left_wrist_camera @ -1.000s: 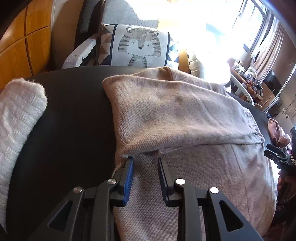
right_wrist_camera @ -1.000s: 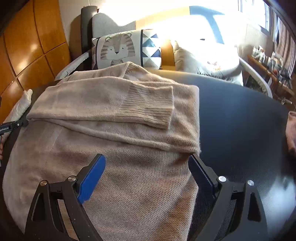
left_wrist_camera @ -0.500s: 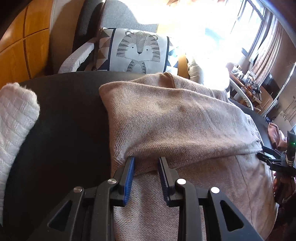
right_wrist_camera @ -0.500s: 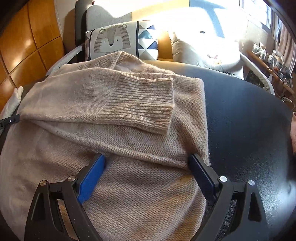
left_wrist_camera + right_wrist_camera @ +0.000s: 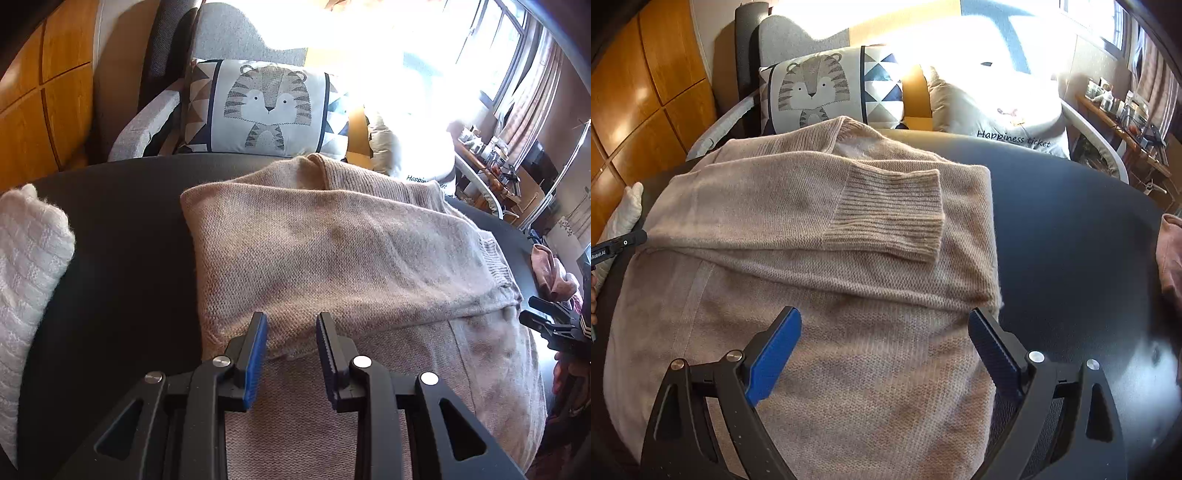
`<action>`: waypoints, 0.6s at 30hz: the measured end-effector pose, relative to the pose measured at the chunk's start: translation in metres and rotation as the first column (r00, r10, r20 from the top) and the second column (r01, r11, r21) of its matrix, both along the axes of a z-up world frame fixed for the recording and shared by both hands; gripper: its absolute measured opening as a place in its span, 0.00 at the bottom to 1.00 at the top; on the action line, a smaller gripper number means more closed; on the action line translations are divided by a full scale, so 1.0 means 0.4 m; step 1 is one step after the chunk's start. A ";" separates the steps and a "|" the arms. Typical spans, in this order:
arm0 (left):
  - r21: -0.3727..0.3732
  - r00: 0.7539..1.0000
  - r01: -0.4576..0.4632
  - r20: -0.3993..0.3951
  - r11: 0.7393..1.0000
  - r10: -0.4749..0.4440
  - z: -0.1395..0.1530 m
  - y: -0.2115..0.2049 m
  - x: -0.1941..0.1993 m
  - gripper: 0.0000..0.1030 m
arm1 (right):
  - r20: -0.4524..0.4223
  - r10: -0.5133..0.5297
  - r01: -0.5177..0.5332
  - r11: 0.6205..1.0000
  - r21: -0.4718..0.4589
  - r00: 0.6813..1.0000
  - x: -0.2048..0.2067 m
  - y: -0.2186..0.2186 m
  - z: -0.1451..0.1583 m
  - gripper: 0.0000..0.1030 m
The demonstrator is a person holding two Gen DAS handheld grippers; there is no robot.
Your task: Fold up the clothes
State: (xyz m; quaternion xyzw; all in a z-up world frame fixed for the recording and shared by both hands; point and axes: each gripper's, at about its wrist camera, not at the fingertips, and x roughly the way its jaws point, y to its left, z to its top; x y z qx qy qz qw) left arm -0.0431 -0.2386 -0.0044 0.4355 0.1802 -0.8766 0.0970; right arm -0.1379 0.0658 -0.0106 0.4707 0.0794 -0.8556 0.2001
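A beige knit sweater (image 5: 332, 258) lies on the dark round table (image 5: 122, 240), its sleeves folded across the body. A ribbed cuff (image 5: 890, 218) lies on top in the right wrist view, where the sweater (image 5: 812, 332) fills the middle. My left gripper (image 5: 290, 325) is partly open and empty, its fingers over the folded sleeve's lower edge near the sweater's left side. My right gripper (image 5: 884, 325) is wide open and empty, above the sweater body with its right finger at the sweater's right edge.
A folded white knit cloth (image 5: 26, 280) lies at the table's left. A pink garment (image 5: 552, 273) lies at the right edge. A grey chair with a tiger cushion (image 5: 266, 107) and a white cushion (image 5: 1008, 107) stands behind the table.
Both grippers have moved forward over the sweater toward the folded sleeves. The left fingers now overlap the sleeve edge. Both gripper openings look unchanged.
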 end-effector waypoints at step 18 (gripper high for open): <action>-0.003 0.997 -0.023 0.069 1.000 0.023 -0.009 0.052 0.033 0.28 | 0.058 -0.006 0.010 0.998 -0.069 0.998 0.121 0.028 0.006 0.91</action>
